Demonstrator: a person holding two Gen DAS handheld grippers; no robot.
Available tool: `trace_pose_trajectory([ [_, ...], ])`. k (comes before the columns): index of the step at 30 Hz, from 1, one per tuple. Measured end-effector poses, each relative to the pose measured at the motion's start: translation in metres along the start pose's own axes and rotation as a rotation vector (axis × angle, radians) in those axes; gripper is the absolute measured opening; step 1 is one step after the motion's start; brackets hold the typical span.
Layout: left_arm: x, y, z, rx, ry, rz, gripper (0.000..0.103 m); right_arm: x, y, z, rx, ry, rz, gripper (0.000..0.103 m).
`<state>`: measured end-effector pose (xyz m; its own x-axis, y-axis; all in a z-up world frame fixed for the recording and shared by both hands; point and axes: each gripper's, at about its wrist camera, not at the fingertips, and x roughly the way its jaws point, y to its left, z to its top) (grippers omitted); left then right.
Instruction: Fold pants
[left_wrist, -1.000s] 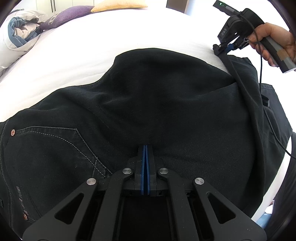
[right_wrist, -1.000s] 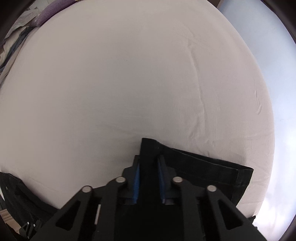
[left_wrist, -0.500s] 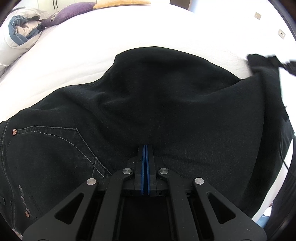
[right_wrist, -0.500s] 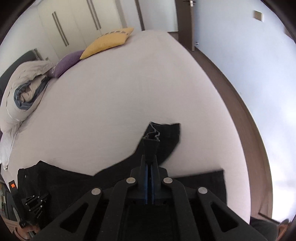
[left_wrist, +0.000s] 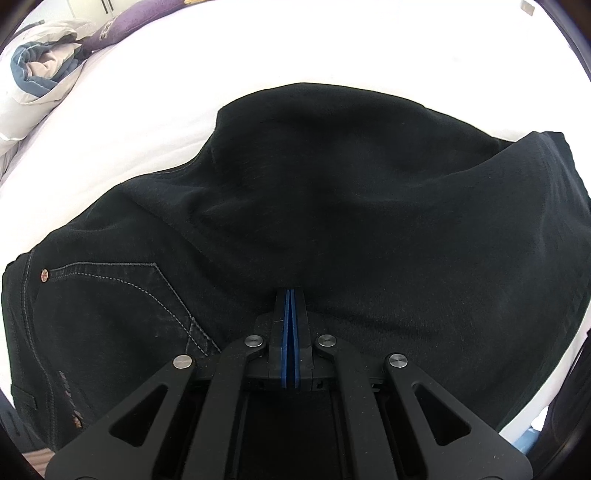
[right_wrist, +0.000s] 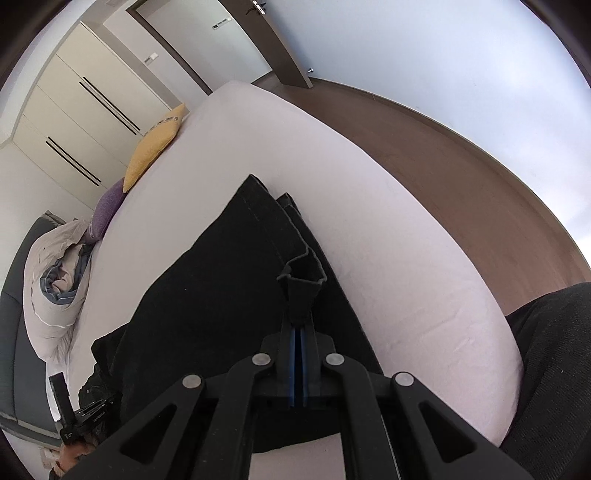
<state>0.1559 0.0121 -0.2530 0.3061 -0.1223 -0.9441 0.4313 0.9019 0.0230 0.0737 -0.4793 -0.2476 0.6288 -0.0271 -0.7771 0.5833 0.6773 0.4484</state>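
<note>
Black pants lie spread over the white bed; a stitched back pocket shows at the left. My left gripper points steeply down at their near edge, shut, its tips sunk in fabric that creases around them. In the right wrist view my right gripper is shut on a bunched leg hem, held above the dark pants, which stretch away over the bed. The left gripper's body and the hand holding it show at the lower left there.
A rolled duvet, a purple cushion and a yellow cushion lie along the bed's far side. Wardrobe doors, a door and wooden floor are beyond. A person's dark-clothed leg stands at the right.
The right gripper closed on the hem, lifted it off the bed and swept it far across, rolling as it went. It and its hand left the left wrist view. The left gripper shifted slightly.
</note>
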Motion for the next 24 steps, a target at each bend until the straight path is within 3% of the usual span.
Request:
trace_pose_trajectory([
  [4,0.003,-0.008,0.009,0.026,0.031,0.020,0.000,-0.019,-0.006,-0.011,0.035,0.011,0.043,0.002],
  [10,0.005,-0.018,0.015,0.045,0.049,0.044,0.001,-0.011,-0.028,-0.043,0.081,0.074,0.050,0.000],
  [16,0.006,-0.023,0.021,0.045,0.062,0.042,0.001,-0.025,-0.020,-0.031,0.079,0.031,0.083,0.002],
  [19,0.001,-0.020,0.027,0.048,0.070,0.022,0.001,-0.014,-0.035,-0.035,0.160,0.077,0.101,0.001],
  [22,-0.007,-0.019,0.029,0.062,0.056,0.020,0.001,-0.019,-0.036,-0.031,0.160,0.088,0.121,0.007],
  [24,-0.013,-0.021,0.026,0.076,0.034,0.050,0.001,-0.029,-0.038,-0.027,0.164,0.068,0.079,0.021],
])
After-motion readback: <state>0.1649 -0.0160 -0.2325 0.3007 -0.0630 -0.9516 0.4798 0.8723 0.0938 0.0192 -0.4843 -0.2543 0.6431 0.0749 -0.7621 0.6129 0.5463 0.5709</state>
